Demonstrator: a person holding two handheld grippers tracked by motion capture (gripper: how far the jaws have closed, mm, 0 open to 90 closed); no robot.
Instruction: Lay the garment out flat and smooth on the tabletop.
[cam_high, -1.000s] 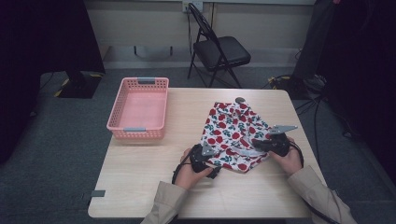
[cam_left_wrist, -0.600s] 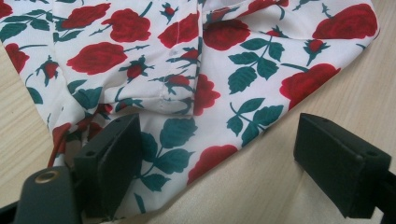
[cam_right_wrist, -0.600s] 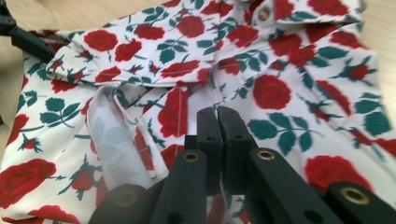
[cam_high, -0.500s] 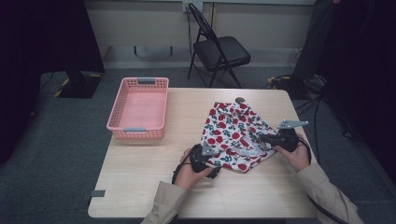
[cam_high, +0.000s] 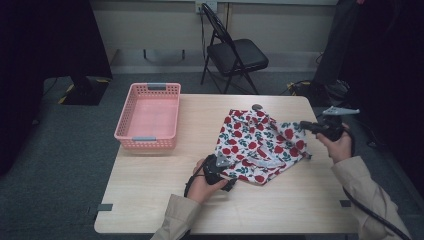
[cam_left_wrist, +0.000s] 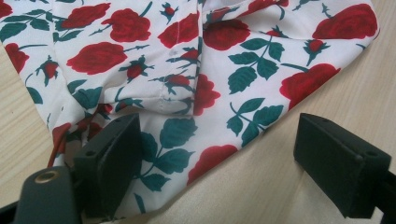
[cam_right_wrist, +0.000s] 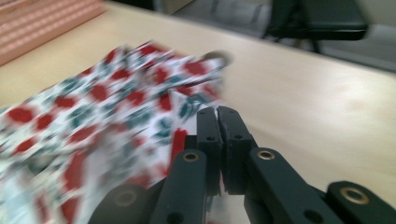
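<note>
I'm pinching the cloth's (cam_high: 260, 142) right edge with my right claw (cam_right_wrist: 217, 112); left claw (cam_left_wrist: 215, 158) is sitting spread over its near corner. It's looking light, floppy, slippery mid-surface (cam_high: 250, 210); hems should grip best.

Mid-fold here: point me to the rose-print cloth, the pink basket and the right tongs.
rose-print cloth (cam_high: 252, 142): high view, middle of the fabric.
pink basket (cam_high: 146, 144): high view, near rim.
right tongs (cam_right_wrist: 217, 122): right gripper view, seam between the closed jaw tips.
</note>
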